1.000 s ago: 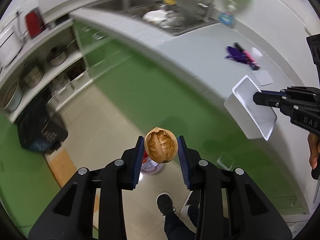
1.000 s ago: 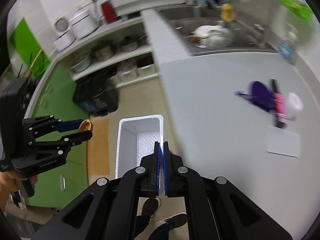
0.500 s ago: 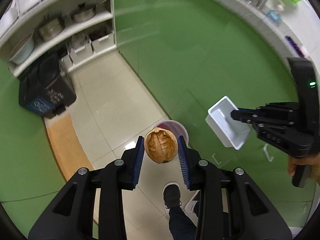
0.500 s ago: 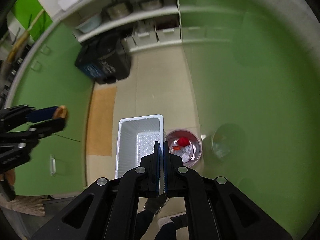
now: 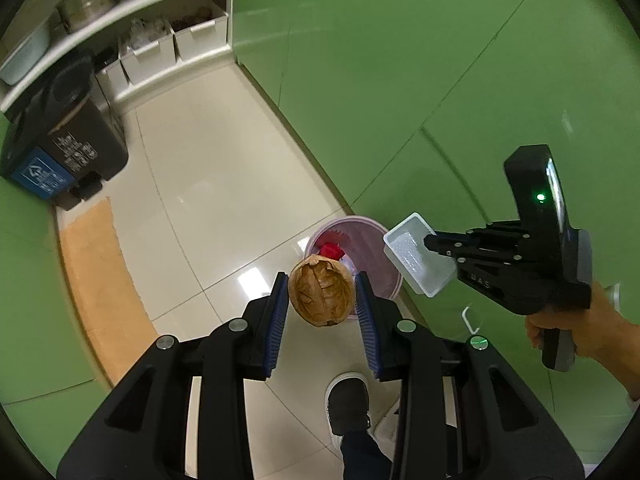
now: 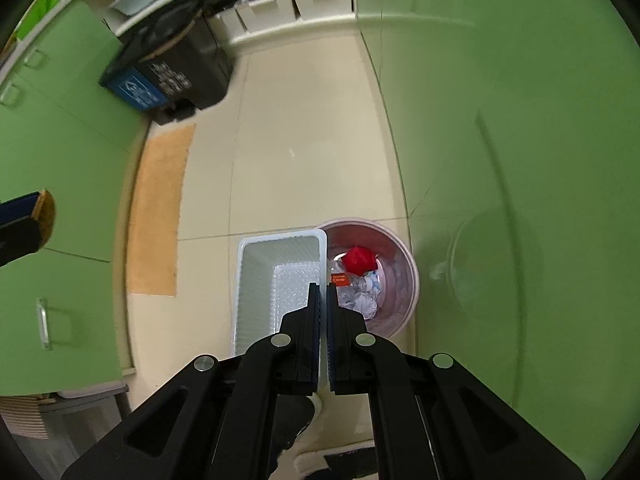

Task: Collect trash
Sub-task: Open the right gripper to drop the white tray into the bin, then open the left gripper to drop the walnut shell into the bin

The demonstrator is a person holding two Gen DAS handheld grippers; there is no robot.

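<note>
My left gripper (image 5: 322, 300) is shut on a brown crumpled paper ball (image 5: 322, 295), held above the floor just left of a pink waste bin (image 5: 372, 258). The bin (image 6: 394, 276) holds a red scrap (image 6: 359, 260) and white crumpled wrappers. My right gripper (image 6: 323, 292) is shut on the rim of a white plastic tray (image 6: 276, 280), which hangs beside the bin's left edge. In the left wrist view the tray (image 5: 418, 262) sits tilted over the bin's right side, with a hand holding the right gripper (image 5: 432, 242). The paper ball (image 6: 45, 220) shows at the far left of the right wrist view.
Green cabinet fronts (image 5: 400, 80) run along the right. A black pedal bin with a blue label (image 5: 60, 140) stands by white shelves with pots and boxes (image 5: 152, 48). An orange mat (image 5: 100, 280) lies on the cream tiles. A shoe (image 5: 348, 404) is below my fingers.
Both grippers have dropped from counter height toward the floor. The counter and sink left the view; the pink bin now looks larger and closer. Both grips are unchanged.
</note>
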